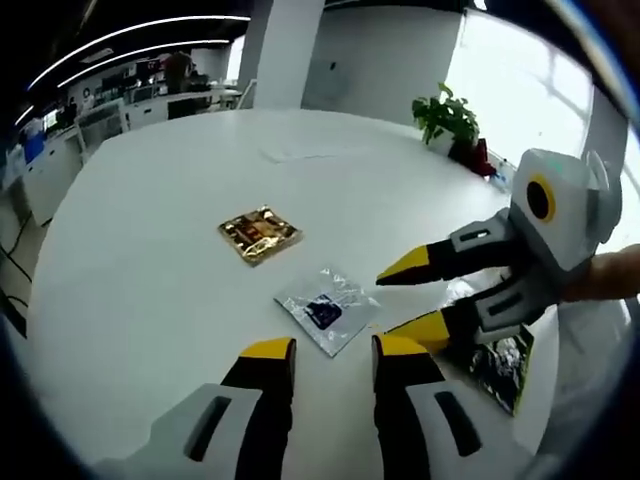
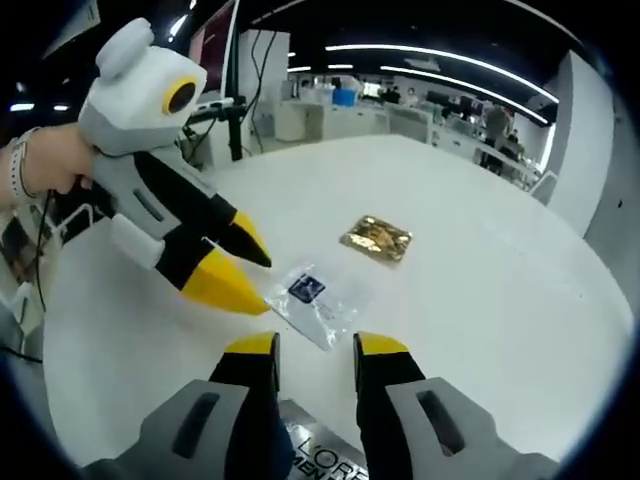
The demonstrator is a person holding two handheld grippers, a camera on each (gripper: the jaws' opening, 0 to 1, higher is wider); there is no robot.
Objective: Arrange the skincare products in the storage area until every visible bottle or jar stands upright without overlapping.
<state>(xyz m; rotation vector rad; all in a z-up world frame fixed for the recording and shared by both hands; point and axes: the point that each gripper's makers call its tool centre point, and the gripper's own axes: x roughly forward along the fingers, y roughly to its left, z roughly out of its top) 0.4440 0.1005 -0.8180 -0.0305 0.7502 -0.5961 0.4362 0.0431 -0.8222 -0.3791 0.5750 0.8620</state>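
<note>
A clear plastic sachet with a dark blue label lies flat on the white round table. Just beyond it rests a flat gold packet. My left gripper is open, its yellow tips close to one edge of the sachet, holding nothing. My right gripper is also open and faces the sachet from the other side. A dark printed packet lies under the right gripper.
A potted plant stands at the table's far edge near a bright window. A hand holds each gripper. Office desks and a white pillar stand beyond the table.
</note>
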